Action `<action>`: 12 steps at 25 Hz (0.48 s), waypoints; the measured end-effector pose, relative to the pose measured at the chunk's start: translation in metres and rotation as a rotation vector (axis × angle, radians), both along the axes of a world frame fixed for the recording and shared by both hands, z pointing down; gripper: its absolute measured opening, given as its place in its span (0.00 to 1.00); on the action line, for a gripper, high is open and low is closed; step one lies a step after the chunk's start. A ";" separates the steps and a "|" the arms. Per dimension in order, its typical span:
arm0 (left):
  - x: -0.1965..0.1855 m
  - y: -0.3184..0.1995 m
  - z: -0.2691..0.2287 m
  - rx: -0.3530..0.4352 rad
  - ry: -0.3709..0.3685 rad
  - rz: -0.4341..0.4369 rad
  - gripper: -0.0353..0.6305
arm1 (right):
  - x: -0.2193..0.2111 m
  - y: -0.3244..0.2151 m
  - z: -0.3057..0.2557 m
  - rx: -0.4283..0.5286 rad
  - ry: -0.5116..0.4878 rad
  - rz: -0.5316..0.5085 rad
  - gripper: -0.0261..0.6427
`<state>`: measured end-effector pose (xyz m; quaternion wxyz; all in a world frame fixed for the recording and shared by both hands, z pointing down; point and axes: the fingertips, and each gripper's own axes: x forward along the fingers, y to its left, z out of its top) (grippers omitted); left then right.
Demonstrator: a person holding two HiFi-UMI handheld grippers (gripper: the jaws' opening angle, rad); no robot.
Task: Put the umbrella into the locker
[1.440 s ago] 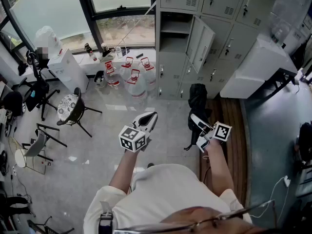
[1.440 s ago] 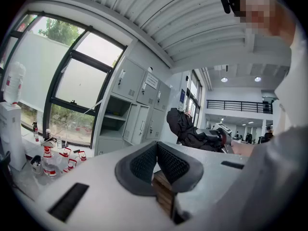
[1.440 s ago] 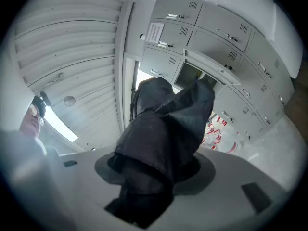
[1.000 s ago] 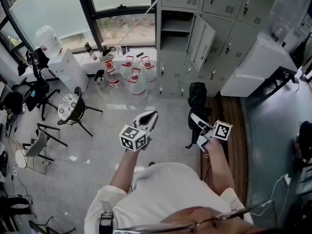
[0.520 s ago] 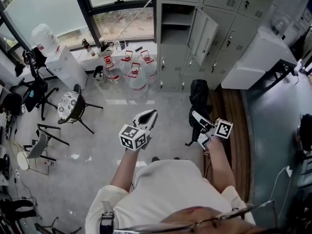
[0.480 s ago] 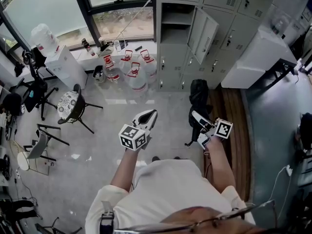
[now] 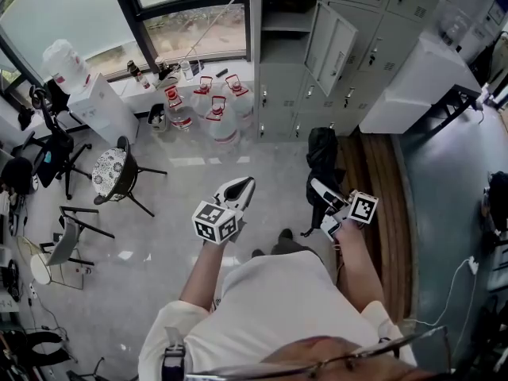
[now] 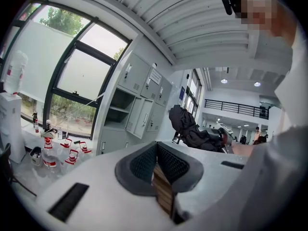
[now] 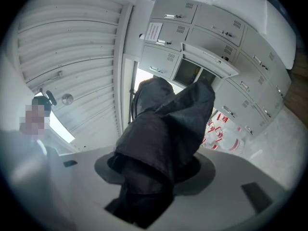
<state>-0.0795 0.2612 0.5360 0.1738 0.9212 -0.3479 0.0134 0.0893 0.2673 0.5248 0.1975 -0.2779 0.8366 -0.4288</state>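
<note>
The folded black umbrella (image 7: 321,155) hangs from my right gripper (image 7: 325,209), which is shut on its fabric. In the right gripper view the dark cloth (image 9: 161,129) fills the space between the jaws of the right gripper (image 9: 154,170). My left gripper (image 7: 244,186) is held level beside it, to the left; its pads (image 8: 144,163) meet with nothing between them. The grey locker bank stands ahead, with one open locker (image 7: 284,24) and its door (image 7: 329,44) swung out to the right. The same open locker (image 9: 191,74) shows beyond the umbrella, and the open locker (image 8: 117,113) is also in the left gripper view.
Several water bottles (image 7: 211,114) stand on the floor left of the lockers, beside a water dispenser (image 7: 94,101). A patterned stool (image 7: 111,171) and chairs crowd the left. A white table (image 7: 417,82) juts out at right, above a wooden floor strip (image 7: 376,213).
The lockers and bottles have slid upward in the head view and a shoe now shows below the grippers. Both grippers keep their pose; the umbrella stays held.
</note>
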 end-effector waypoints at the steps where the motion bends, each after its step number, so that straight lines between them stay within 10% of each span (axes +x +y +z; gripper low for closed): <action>1: 0.000 -0.003 0.000 0.000 0.000 0.000 0.06 | 0.000 -0.003 0.000 0.000 0.003 0.000 0.40; 12: 0.008 -0.065 0.008 -0.010 -0.015 -0.026 0.06 | 0.005 -0.072 0.008 0.004 -0.005 -0.040 0.40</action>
